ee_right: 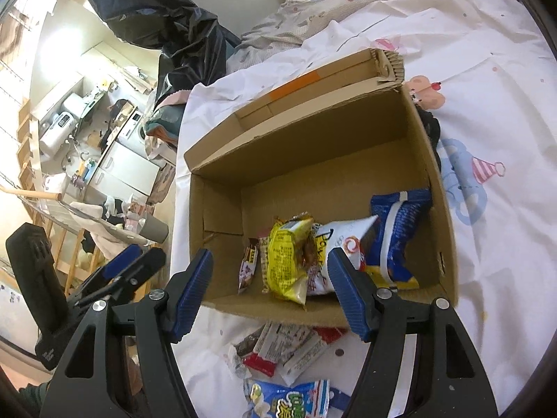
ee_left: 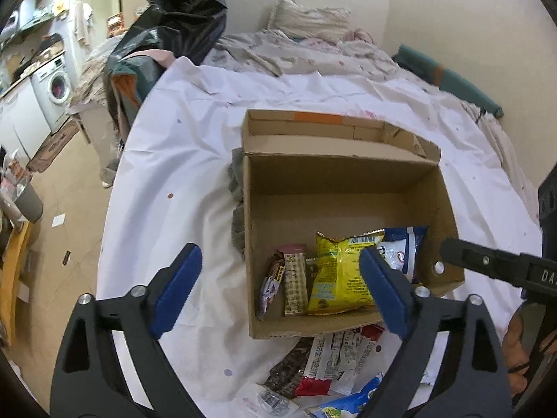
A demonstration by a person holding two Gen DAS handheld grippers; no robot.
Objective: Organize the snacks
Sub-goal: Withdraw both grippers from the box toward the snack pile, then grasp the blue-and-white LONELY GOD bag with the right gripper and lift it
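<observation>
Both grippers hovering over cardboard box on bed sheet. Left gripper spread wide, empty. Right gripper same, nothing between pads. Yellow snack bag, blue-white bag, small bars inside box. Loose snack pile on sheet just in front of box.

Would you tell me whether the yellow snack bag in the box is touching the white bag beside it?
Touching: the right wrist view shows the yellow snack bag overlapping the white bag with no gap.
</observation>
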